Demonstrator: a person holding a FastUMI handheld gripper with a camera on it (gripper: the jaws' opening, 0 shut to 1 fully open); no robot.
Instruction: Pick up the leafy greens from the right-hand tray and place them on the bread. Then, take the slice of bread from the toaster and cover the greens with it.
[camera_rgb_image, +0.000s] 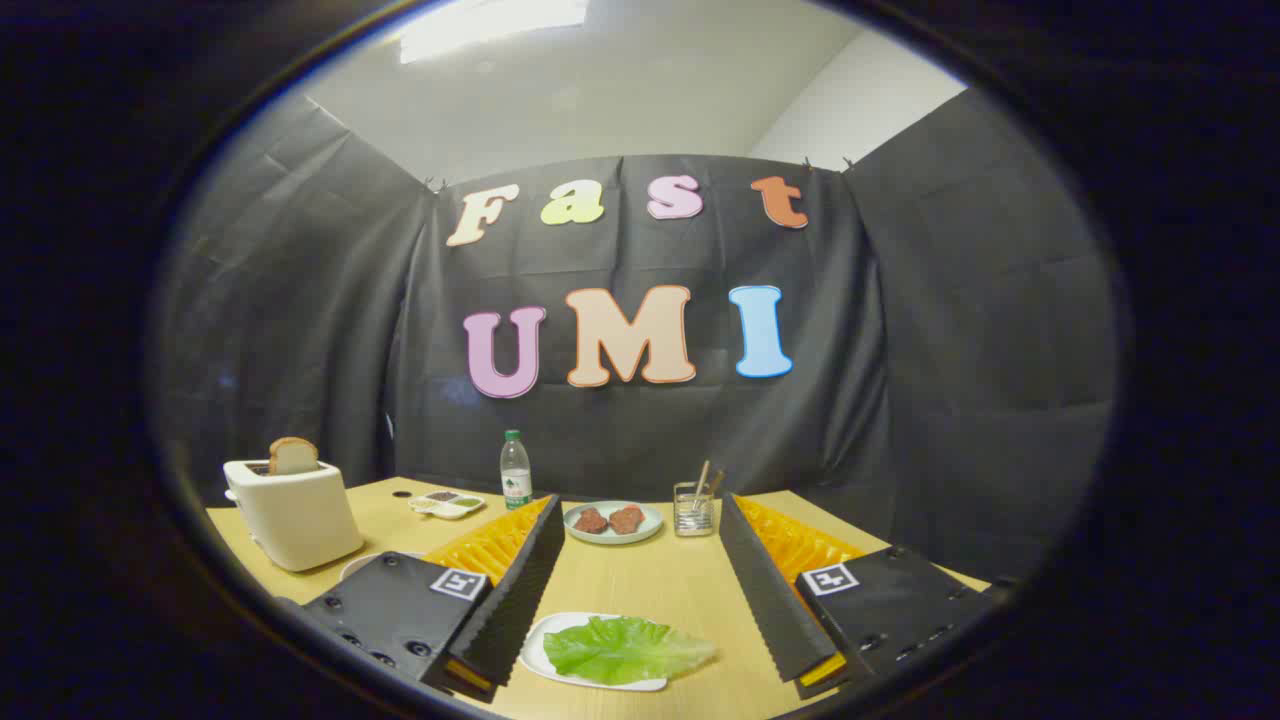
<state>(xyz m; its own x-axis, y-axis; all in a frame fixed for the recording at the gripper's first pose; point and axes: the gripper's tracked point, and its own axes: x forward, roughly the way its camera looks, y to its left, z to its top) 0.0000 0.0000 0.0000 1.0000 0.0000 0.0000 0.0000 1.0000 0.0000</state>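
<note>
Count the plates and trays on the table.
4: leaf tray between the open hand-held gripper fingers, patty plate beyond, sauce dish near the toaster, rim partly hidden.

My gripper: two wedge-shaped fingers with ribbed inner faces, screw-studded flat housings, each bearing a square black-and-white marker; fingers spread apart.

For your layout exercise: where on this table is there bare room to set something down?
Bare wood lies between the open fingers, bordered by the lettuce plate and the meat patties plate. The far edge is crowded: toaster, sauce dish, water bottle, utensil jar.
</note>
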